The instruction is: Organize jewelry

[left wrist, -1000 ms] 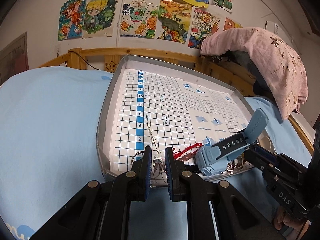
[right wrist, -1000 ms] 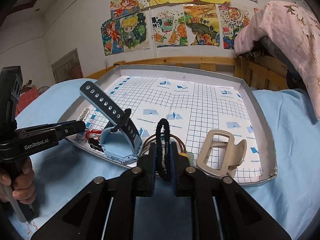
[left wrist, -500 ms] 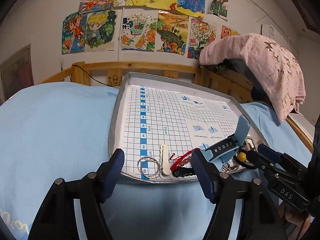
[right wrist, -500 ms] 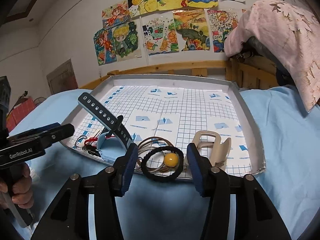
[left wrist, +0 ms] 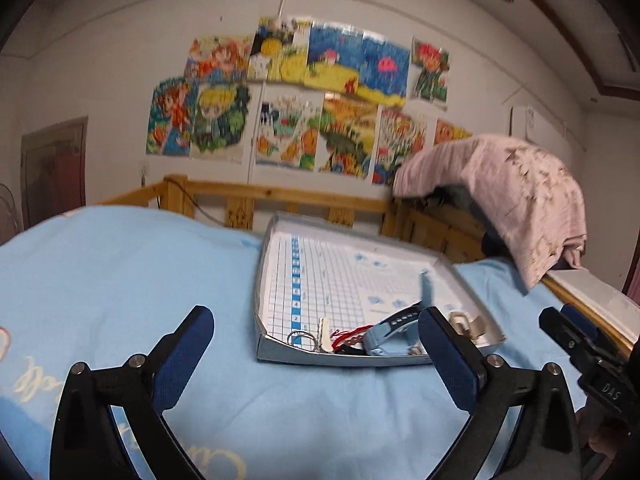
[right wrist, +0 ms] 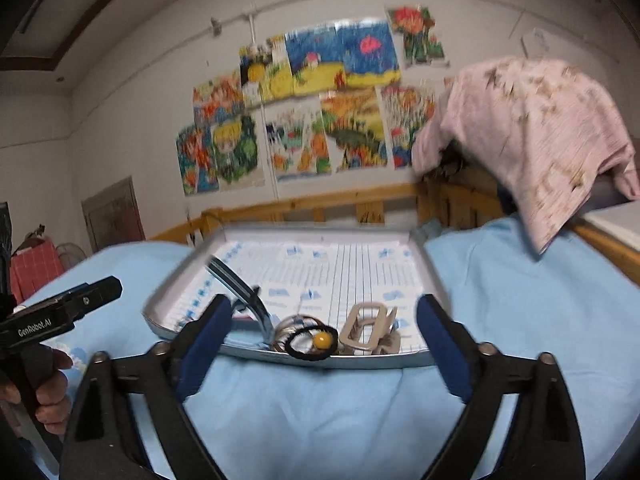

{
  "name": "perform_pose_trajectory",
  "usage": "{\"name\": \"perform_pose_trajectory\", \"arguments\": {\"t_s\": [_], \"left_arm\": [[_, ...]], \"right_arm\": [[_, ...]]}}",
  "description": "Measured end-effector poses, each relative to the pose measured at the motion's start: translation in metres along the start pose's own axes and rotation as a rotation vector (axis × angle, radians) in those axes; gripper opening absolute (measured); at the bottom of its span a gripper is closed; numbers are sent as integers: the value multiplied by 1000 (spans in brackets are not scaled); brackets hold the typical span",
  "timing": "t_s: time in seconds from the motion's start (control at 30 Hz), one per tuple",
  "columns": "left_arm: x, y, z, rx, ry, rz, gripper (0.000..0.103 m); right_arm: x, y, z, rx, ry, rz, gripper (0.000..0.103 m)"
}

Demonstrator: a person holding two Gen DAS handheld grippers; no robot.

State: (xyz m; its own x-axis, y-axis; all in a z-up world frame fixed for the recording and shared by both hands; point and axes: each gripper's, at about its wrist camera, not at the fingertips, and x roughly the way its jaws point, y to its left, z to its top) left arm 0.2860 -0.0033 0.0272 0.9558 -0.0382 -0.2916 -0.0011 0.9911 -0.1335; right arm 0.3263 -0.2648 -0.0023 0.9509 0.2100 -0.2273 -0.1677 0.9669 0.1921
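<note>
A grey tray [left wrist: 320, 354] lined with grid paper lies on the blue bed. Along its near edge lie a metal ring [left wrist: 301, 338], a white clip [left wrist: 325, 334], a red cord [left wrist: 348, 334], a blue watch [left wrist: 390, 330] and a beige claw clip [left wrist: 466, 322]. My left gripper [left wrist: 316, 360] hovers short of the tray, jaws opening wide, nothing between them. In the right wrist view, a black hair tie with a yellow bead [right wrist: 310, 342] rests beside the claw clip [right wrist: 368, 330] and the watch strap [right wrist: 240, 288]. My right gripper [right wrist: 324, 348] is also back from the tray [right wrist: 360, 360], jaws opening, empty.
A wooden bed rail [left wrist: 280, 196] runs behind the tray. A pink cloth [right wrist: 532, 140] hangs over the rail at the right. Drawings cover the wall. A person's hand [right wrist: 48, 392] holds the left gripper's handle. Blue sheet [left wrist: 120, 272] stretches left of the tray.
Both grippers opened and drew back and up from the tray. The left let go of the white clip; the right let go of the black hair tie, which now lies in the tray.
</note>
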Motion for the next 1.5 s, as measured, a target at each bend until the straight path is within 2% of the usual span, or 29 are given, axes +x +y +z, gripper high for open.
{"name": "perform_pose_trajectory", "arguments": {"t_s": [0.13,0.4,0.57,0.8,1.03,1.27,1.5], "left_arm": [[-40,-5,0,30,-62,-9,103],[-118,-3,-4,45,-153,4,103],[-159,3,-20,30,-163,14,103],[-196,2,-41,46,-168,39,103],[-209,2,-64,70,-154,46,103],[-207,1,-86,86,-141,46,103],[-203,7,-99,48,-117,55,103]], "right_arm": [[-43,13,9,-33,-87,16,95],[-125,41,11,-99,-187,27,96],[-165,43,8,-52,-196,32,97],[-206,47,-6,-46,-188,34,97],[-228,50,-28,-73,-170,3,97],[-231,46,-52,-81,-147,-48,97],[-226,46,-62,-97,-123,-74,97]]}}
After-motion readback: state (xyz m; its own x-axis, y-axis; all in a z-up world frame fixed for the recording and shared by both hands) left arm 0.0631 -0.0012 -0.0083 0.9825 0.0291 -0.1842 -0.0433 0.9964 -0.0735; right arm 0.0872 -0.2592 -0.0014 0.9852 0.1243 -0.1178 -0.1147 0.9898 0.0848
